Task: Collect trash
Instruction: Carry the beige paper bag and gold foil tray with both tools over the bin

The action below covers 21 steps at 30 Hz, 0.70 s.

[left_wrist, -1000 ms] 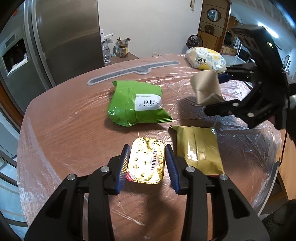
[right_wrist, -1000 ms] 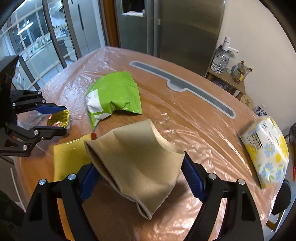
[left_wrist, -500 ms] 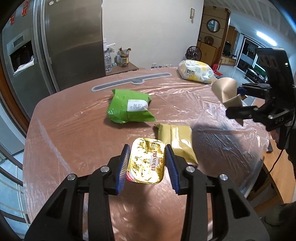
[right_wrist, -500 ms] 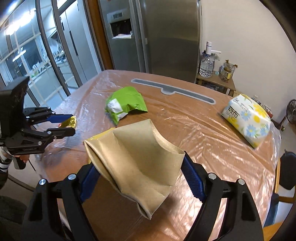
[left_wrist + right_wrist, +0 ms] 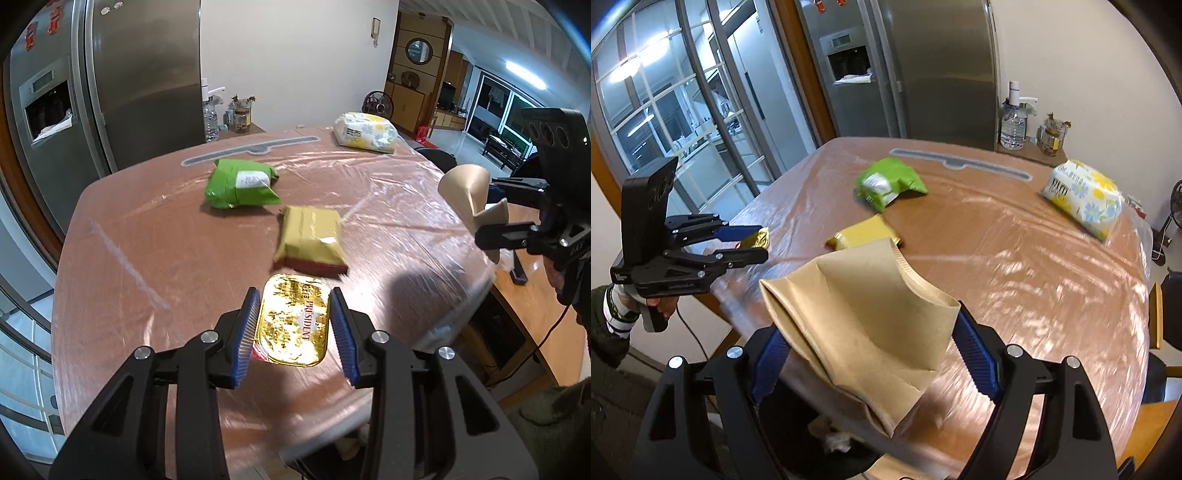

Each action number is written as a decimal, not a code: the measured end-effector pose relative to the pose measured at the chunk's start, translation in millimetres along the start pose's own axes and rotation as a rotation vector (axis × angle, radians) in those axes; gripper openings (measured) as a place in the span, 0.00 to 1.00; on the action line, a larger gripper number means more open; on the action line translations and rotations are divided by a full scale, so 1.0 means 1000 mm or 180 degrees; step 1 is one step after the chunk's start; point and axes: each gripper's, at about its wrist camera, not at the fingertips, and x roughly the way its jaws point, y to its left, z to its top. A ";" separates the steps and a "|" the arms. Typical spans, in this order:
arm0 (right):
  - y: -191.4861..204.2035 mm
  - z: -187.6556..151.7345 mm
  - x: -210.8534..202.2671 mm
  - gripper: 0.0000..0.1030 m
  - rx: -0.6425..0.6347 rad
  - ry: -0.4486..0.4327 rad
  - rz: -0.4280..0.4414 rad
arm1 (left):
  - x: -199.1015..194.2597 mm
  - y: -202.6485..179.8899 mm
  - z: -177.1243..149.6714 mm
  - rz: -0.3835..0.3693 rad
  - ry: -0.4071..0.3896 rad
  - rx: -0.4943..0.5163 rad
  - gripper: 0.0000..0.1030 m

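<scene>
Left gripper (image 5: 293, 325) closed on a gold foil tub (image 5: 293, 325) printed "PRESIDENT"; both blue pads (image 5: 245, 334) press its long sides, and the tub is held above the near edge of the table (image 5: 147, 236). Right gripper (image 5: 864, 354) closed on a crumpled brown paper bag (image 5: 864, 321), its mouth turned up, held off the table's near side; in the left view this bag (image 5: 467, 188) hangs past the right edge of the table. Left on the plastic-covered tabletop: a green packet (image 5: 240, 182) toward the far side and a gold packet (image 5: 310, 240) nearer, apart from each other. A tissue pack (image 5: 365, 133) with a yellow flower print lies at the far right corner. A grey strip (image 5: 251, 149) runs along the far edge, just beyond the green packet. Behind the table stand a steel fridge (image 5: 110, 92) and a side shelf with a water bottle (image 5: 210, 118) and a jar (image 5: 242, 116).
</scene>
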 end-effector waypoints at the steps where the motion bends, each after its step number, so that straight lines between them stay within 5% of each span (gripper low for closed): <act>1: 0.003 -0.005 0.000 0.78 0.0017 0.0022 0.0031 | -0.002 -0.003 -0.003 -0.0009 0.0010 0.0005 0.39; 13: 0.045 -0.054 0.010 0.78 -0.0002 0.0385 0.0375 | -0.019 -0.040 -0.041 -0.0194 0.0176 0.0097 0.39; 21: 0.063 -0.084 0.025 0.78 -0.0069 0.0591 0.0355 | -0.022 -0.051 -0.067 -0.0235 0.0336 0.0101 0.39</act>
